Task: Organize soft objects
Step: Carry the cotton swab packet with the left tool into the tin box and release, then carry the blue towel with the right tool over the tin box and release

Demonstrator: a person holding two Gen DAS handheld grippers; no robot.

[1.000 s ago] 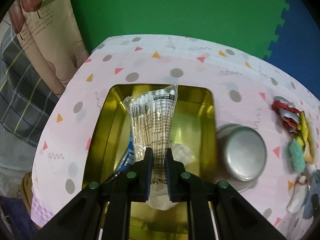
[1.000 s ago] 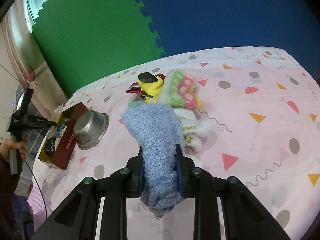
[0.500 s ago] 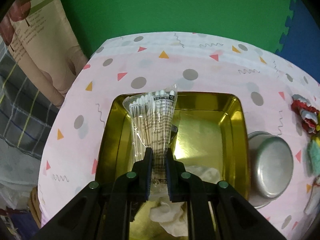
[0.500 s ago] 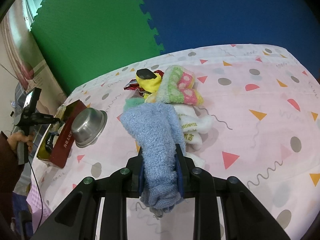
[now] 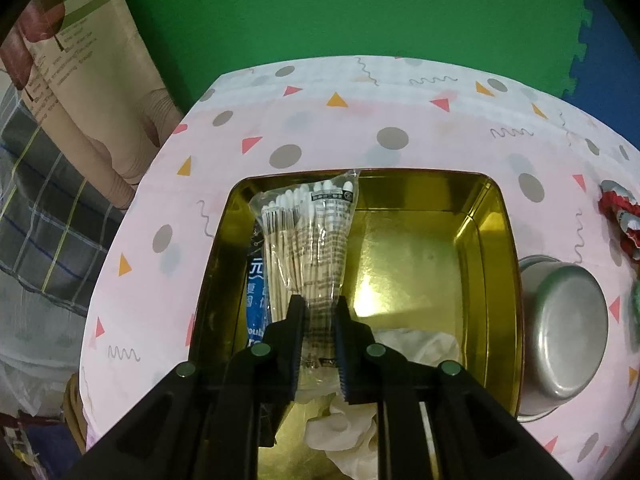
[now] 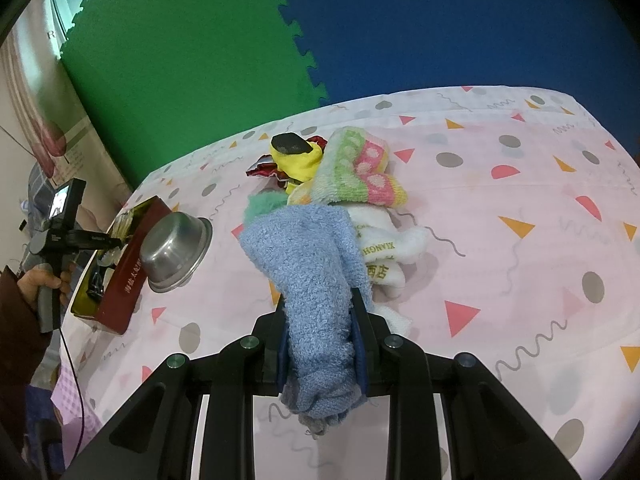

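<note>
I'm releasing the cotton-swab packet (image 5: 308,248), between my left gripper's (image 5: 319,344) just-opening jaws at the gold tin's (image 5: 496,264) nine o'clock side; next, my right gripper (image 6: 320,340), clamping the blue towel (image 6: 308,264), carries it over there.

One gold tin (image 5: 496,240) is seen on the counter (image 5: 328,132), and in it are counted one bag of cotton swabs (image 5: 308,240), one blue packet (image 5: 254,300) and one crumpled white piece (image 5: 348,428). One steel bowl (image 5: 568,332) is counted just right of the tin. One blue towel (image 6: 316,280) is counted nearest, and beyond it one striped cloth (image 6: 356,168), one white printed cloth (image 6: 384,248), one yellow piece (image 6: 298,164) and one teal piece (image 6: 264,204); the pile's full number cannot be told.
</note>
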